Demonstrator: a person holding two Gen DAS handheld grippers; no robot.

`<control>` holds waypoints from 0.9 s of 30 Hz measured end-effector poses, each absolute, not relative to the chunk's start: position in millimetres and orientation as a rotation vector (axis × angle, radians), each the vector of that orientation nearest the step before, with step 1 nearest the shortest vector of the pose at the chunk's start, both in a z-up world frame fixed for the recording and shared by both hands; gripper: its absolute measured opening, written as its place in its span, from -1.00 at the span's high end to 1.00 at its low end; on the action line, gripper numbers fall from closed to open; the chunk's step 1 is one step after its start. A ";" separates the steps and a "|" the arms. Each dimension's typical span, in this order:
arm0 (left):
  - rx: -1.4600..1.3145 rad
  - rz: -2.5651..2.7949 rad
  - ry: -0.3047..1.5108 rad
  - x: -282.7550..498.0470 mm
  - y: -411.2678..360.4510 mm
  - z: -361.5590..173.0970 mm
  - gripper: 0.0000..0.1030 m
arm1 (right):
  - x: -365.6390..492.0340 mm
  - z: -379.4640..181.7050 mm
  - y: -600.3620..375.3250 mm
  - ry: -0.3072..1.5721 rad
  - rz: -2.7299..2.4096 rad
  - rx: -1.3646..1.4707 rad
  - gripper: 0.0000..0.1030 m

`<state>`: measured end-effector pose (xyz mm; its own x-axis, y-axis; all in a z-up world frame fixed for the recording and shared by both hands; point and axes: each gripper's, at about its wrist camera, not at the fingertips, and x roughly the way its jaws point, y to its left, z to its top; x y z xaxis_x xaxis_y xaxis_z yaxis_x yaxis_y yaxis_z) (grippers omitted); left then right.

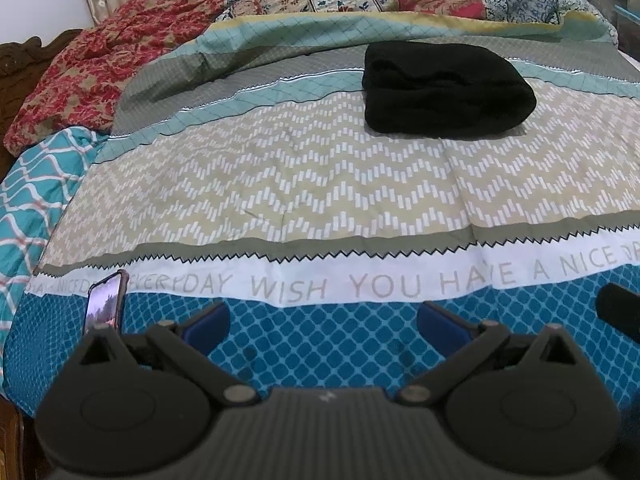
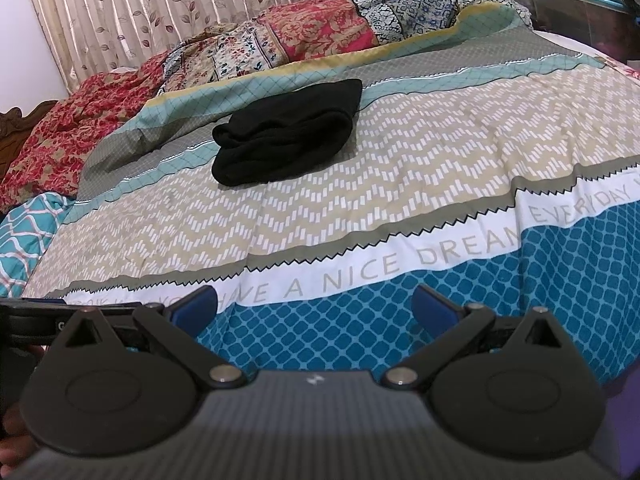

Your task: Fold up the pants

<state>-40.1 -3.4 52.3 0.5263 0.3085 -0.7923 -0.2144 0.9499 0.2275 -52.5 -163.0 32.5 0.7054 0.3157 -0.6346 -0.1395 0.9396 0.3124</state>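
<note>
The black pants (image 1: 446,90) lie as a folded bundle on the bedspread, far ahead of both grippers; they also show in the right wrist view (image 2: 286,134), ahead and to the left. My left gripper (image 1: 323,318) is open and empty, low over the blue front band of the bedspread. My right gripper (image 2: 314,306) is open and empty too, over the same blue band near the bed's front edge. Neither gripper touches the pants.
A patterned bedspread (image 1: 320,184) covers the bed. A phone (image 1: 105,304) stands at the front left. Rumpled red and floral quilts (image 1: 100,68) pile at the back left, with curtains (image 2: 160,8) behind. The left gripper's body (image 2: 28,324) shows at the right wrist view's left edge.
</note>
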 end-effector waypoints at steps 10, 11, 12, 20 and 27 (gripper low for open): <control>0.127 0.320 0.980 -39.9 -5.2 49.8 -1.00 | -52.4 31.8 -164.9 0.751 0.255 0.254 -1.00; 0.127 0.321 0.983 -39.8 -4.8 49.5 -1.00 | -52.4 31.8 -165.1 0.751 0.256 0.254 -1.00; 0.126 0.322 0.985 -39.8 -4.3 49.1 -1.00 | -52.4 31.8 -165.2 0.751 0.256 0.253 -1.00; 0.126 0.312 0.989 -39.4 -4.3 48.4 -1.00 | -52.3 32.1 -165.3 0.751 0.257 0.253 -1.00; 0.124 0.293 0.998 -39.0 -6.9 47.7 -1.00 | -52.2 32.4 -165.0 0.751 0.255 0.255 -1.00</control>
